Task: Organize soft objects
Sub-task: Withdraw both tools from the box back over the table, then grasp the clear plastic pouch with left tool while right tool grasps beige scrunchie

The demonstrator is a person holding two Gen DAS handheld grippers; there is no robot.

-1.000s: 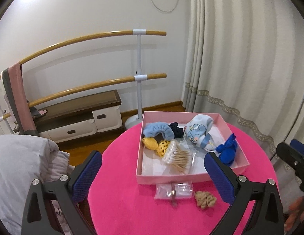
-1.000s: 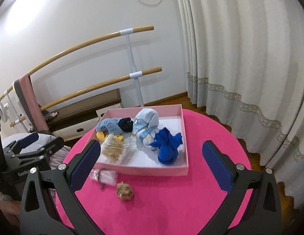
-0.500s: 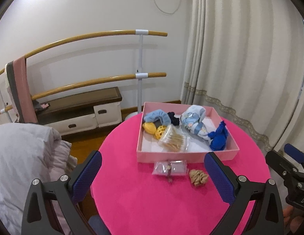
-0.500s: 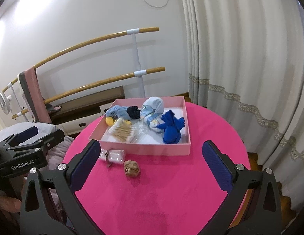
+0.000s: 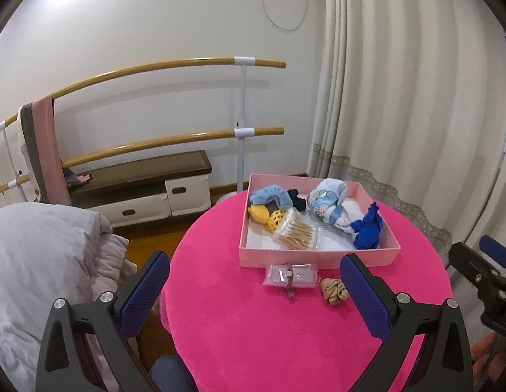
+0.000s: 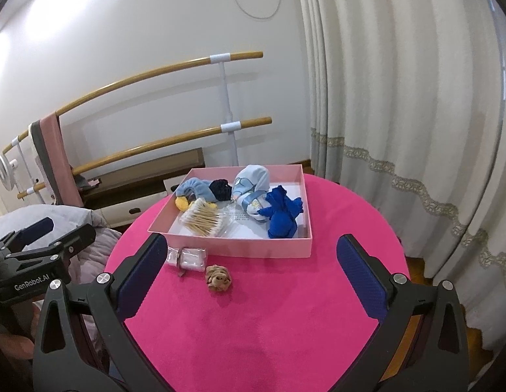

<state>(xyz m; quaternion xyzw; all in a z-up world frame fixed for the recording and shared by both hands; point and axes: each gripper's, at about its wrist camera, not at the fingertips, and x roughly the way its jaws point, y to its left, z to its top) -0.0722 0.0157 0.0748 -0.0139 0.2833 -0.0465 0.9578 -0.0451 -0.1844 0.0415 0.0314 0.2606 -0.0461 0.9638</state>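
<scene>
Pink box [image 5: 318, 256] is seen on the round pink table [image 5: 253, 333], toward its far side. Inside, roughly counted: one royal-blue cloth [image 6: 282, 217], one pale-blue printed sock bundle [image 6: 251, 189], one light-blue plush piece [image 5: 269, 196], one dark scrunchie [image 6: 220, 189], two yellow items [image 5: 266, 215], one pack of cotton swabs [image 6: 204, 217]. Outside the box, just in front of its near wall: one clear packet [image 6: 187, 258] and one tan scrunchie [image 6: 217, 277], close together, neither touched.

Change over the last second: both views are pulled back and up, so the box looks smaller and more table is shown. Nothing on the table is seen moved. A retreat or reset is judged, not a grasp; two items are left to be boxed.

Left gripper [image 5: 253, 294] is spread wide, nothing held. Right gripper [image 6: 249, 277] is spread wide too, empty, above the near table.
</scene>
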